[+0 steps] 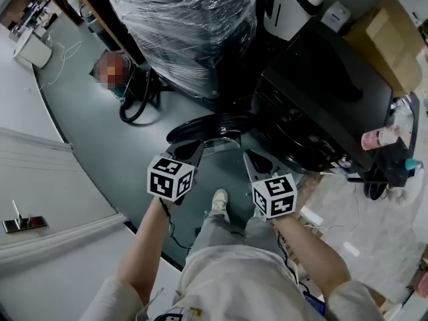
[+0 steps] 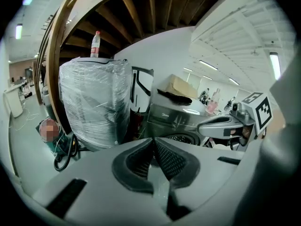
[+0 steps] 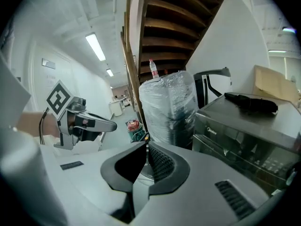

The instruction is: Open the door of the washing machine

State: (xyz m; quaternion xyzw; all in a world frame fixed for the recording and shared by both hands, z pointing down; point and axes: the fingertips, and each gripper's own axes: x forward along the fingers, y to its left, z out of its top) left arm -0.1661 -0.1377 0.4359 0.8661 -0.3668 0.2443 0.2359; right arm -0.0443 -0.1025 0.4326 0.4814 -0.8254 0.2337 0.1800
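Although its jaws hide most of the washing machine door (image 2: 184, 137), the left gripper (image 2: 153, 142) is closed empty; the right gripper (image 3: 146, 147) likewise.

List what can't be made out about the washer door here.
- Door handle, left gripper view: the left gripper covers the door's lower part.
- Right gripper view: the right gripper hides the door; only the washer's upper front shows.
- Head view: the front is too dark to tell open from shut.

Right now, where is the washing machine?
In the head view the washing machine stands right of centre, just beyond the right gripper, beside the plastic-wrapped bundle.
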